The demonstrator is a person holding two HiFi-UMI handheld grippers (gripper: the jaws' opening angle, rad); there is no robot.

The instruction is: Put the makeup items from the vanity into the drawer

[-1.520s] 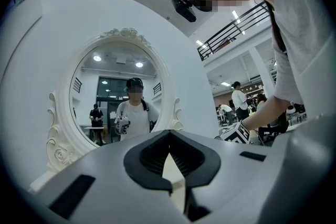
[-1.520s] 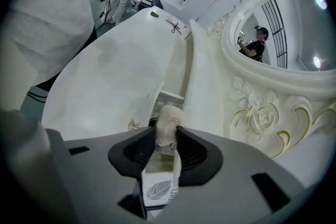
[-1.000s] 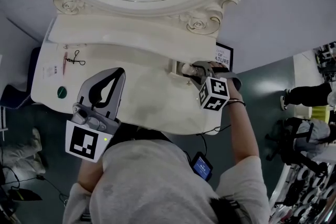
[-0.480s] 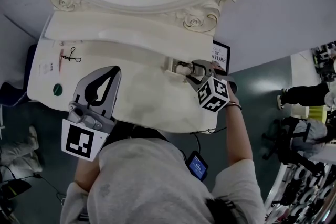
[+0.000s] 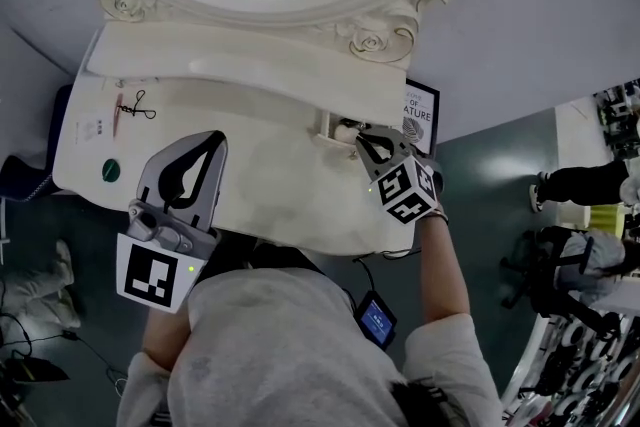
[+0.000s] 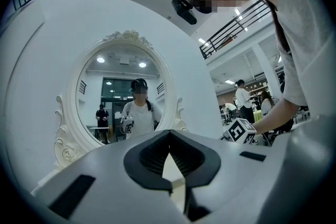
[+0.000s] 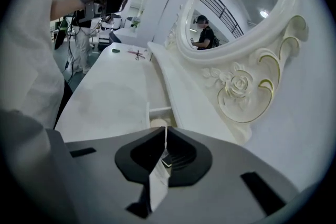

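Vanity: cream-white, with a smooth matt top and a curved front edge.
Mirror frame: oval, glossy, carved with roses and scrolls.
Drawer: small and boxy, standing open at the top's right rear; a pale round item lies inside.
Right gripper: grey shells with ribbed black pads pressed together, gripping nothing, the tips just over the drawer.
Left gripper: tips meeting with a teardrop gap behind, empty, hovering over the front left.
Left end of top: flat green disc, slim red stick and black wiry scissor-shaped tool, all well apart from the drawer.
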